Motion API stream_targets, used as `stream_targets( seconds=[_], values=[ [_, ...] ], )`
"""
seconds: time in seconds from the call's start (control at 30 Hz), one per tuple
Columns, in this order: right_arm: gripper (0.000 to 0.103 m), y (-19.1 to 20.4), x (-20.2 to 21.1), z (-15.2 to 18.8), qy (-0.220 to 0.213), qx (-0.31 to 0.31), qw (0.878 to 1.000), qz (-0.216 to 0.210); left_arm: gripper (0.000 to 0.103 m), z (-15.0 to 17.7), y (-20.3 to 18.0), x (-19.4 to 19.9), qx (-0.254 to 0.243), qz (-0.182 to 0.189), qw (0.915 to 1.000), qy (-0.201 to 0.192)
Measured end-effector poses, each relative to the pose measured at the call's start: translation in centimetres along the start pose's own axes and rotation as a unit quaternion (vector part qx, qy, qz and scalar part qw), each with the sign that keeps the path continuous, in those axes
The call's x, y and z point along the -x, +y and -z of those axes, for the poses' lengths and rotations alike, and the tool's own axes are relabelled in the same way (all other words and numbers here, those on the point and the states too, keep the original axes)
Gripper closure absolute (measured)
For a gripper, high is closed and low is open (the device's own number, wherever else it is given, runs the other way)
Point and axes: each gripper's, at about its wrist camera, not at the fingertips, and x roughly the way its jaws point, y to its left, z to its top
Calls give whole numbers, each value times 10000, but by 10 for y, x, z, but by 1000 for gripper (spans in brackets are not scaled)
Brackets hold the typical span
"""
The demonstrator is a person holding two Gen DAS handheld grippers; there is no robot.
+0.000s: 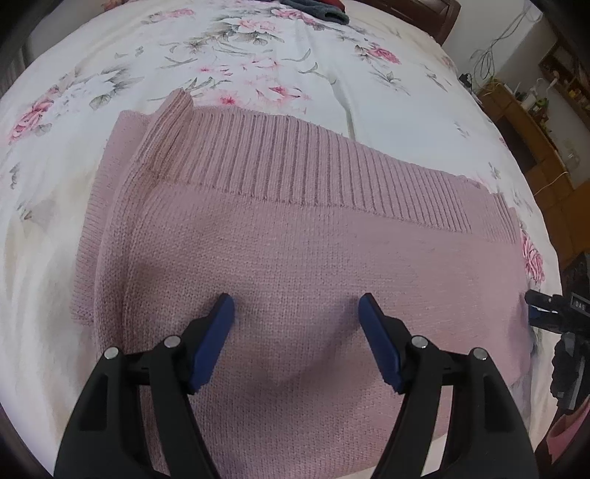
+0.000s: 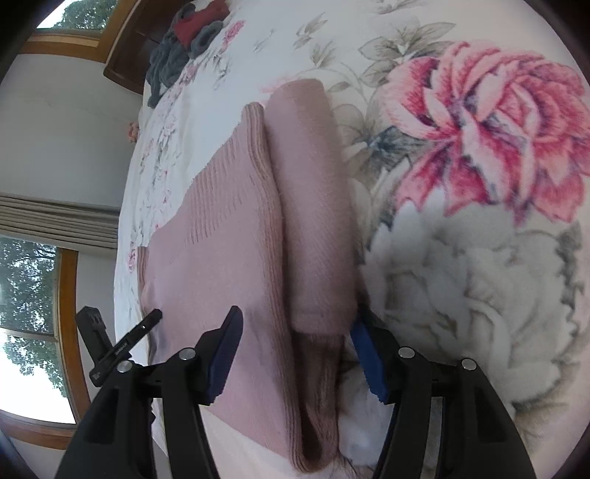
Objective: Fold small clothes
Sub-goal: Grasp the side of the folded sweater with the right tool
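Note:
A pink knitted sweater [image 1: 295, 228] lies folded on the floral bedsheet [image 1: 258, 55], its ribbed hem on the far side. My left gripper [image 1: 297, 307] is open just above the plain knit, with nothing between its blue pads [image 1: 215, 339]. The right wrist view looks along the sweater [image 2: 221, 250] from its side edge, where a folded sleeve [image 2: 313, 206] lies beside the ribbed part. There my right gripper [image 2: 297, 326] is open, its fingers straddling the stacked layers at that edge. The right gripper [image 1: 545, 311] also shows at the sweater's right side in the left wrist view.
A heap of dark grey and red clothes [image 2: 184, 48] sits at the far end of the bed by the wooden headboard [image 1: 442, 14]. Wooden furniture with cables [image 1: 531, 125] stands beyond the bed's right side. Windows [image 2: 33, 294] line the wall.

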Motion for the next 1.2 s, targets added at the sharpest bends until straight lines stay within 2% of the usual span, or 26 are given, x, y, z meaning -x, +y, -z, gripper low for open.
stream_targets(
  seconds=[0.1,0.2,0.27,0.33,0.8,0.97,1.03,1.2],
  values=[
    [44,3,-7,-5,-30,-2,10000,8,30,0,-1,-2,-50,0,10000,-10],
    [56,1,-8,-7,-76,-54,9999,38,29,1,-2,-4,-98,-3,9999,-22],
    [68,-1,-10,-8,-87,-79,9999,61,29,2,-2,-4,-104,7,9999,-32],
    [72,-6,-9,-7,-78,-64,9999,114,29,3,-2,-5,-111,17,9999,-43],
    [76,-1,-12,-4,-129,-8,9992,367,29,6,-2,-4,-94,44,9999,-64],
    [80,8,-12,-7,-86,-75,9981,612,30,4,2,17,41,89,9999,-85],
    [81,19,-7,-8,-123,-80,9975,685,30,5,6,31,28,134,9997,-200],
    [82,73,2,-9,-249,413,9954,830,30,3,29,54,279,211,9989,-297]
  ],
)
